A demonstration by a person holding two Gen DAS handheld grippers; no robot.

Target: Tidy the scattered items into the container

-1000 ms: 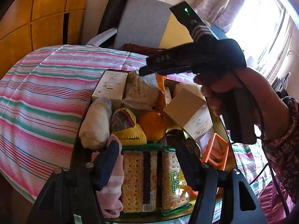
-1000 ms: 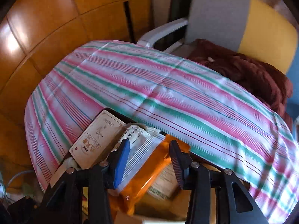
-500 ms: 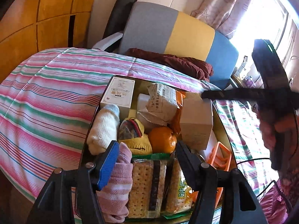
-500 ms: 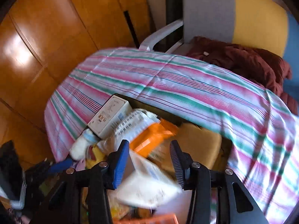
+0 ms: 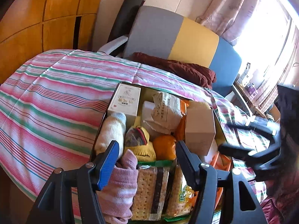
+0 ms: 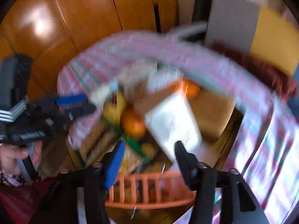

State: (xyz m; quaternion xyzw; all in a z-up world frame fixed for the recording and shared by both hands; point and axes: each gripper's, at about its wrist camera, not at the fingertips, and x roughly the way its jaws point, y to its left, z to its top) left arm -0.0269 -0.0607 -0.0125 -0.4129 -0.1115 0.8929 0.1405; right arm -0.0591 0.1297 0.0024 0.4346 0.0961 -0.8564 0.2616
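Note:
A dark container [image 5: 101, 120] sits on the striped bedcover, packed with a white box [image 5: 125, 100], a white sock [image 5: 112, 130], a yellow sock [image 5: 142, 149], an orange [image 5: 164, 146], cracker packs [image 5: 149, 190], a pink sock [image 5: 121, 183], a pale packet [image 5: 164, 112] and a brown carton [image 5: 200, 132]. My left gripper [image 5: 147, 158] hangs open just above the crackers and grips nothing. My right gripper [image 6: 149, 156], blurred, is opening over the container's near side. Nothing is pressed between its pads; the carton's white face [image 6: 172, 119] lies just ahead of its right finger.
An orange plastic rack [image 6: 149, 188] stands at the container's edge under my right gripper. A person's hand [image 6: 11, 155] holds the left gripper [image 6: 74, 105]. A grey, yellow and blue chair [image 5: 177, 37] with a maroon cloth [image 5: 177, 69] stands behind the bed, with wooden panels [image 5: 46, 18] to the left.
My right gripper drew back from the container's far end to its right side and its jaws spread wider. The brown carton went from tilted to upright. My left gripper stayed put.

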